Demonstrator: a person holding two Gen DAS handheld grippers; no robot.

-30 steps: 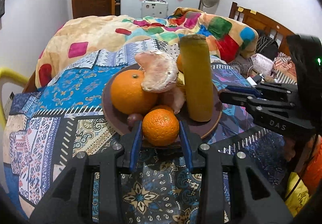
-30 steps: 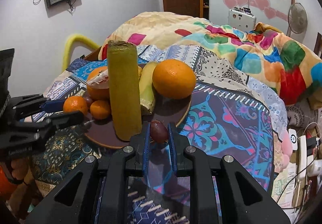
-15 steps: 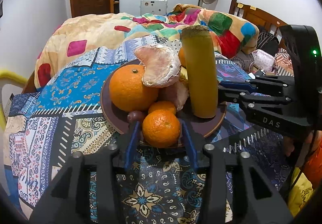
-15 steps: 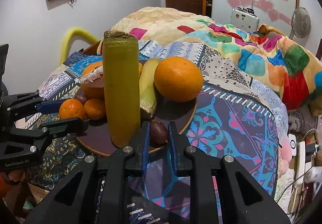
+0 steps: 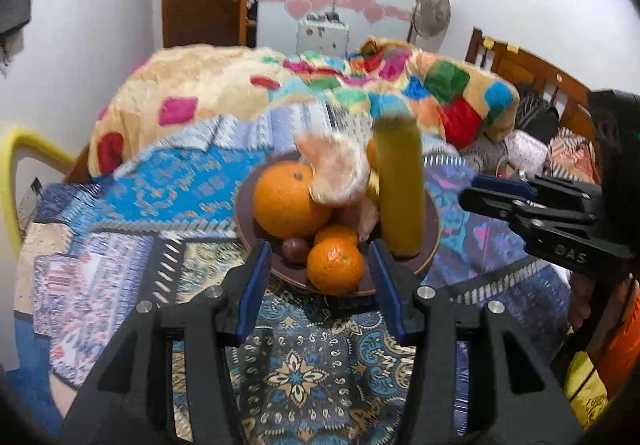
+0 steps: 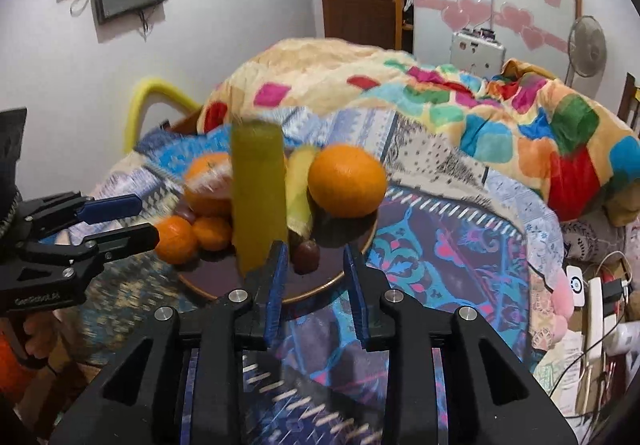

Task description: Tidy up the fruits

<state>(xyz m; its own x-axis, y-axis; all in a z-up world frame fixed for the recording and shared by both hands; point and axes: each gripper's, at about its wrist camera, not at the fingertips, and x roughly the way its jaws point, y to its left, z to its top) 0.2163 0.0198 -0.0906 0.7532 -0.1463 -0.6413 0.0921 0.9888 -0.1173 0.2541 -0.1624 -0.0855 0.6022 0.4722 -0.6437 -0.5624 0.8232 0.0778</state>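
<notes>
Left gripper (image 5: 320, 281) – jaws spread, clear of the small orange (image 5: 335, 266) at frame centre. Right gripper (image 6: 314, 269) – jaws opening, the dark fruit (image 6: 306, 255) on the plate (image 6: 320, 285) lying free between them.

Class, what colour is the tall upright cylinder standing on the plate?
Yellow-green, like olive; the cylinder shows best in the right wrist view.

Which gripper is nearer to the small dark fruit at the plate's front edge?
Right. The right gripper, jaws opening, has the small dark fruit just ahead between its fingers, untouched. The left gripper is at the mandarin on the plate.
</notes>
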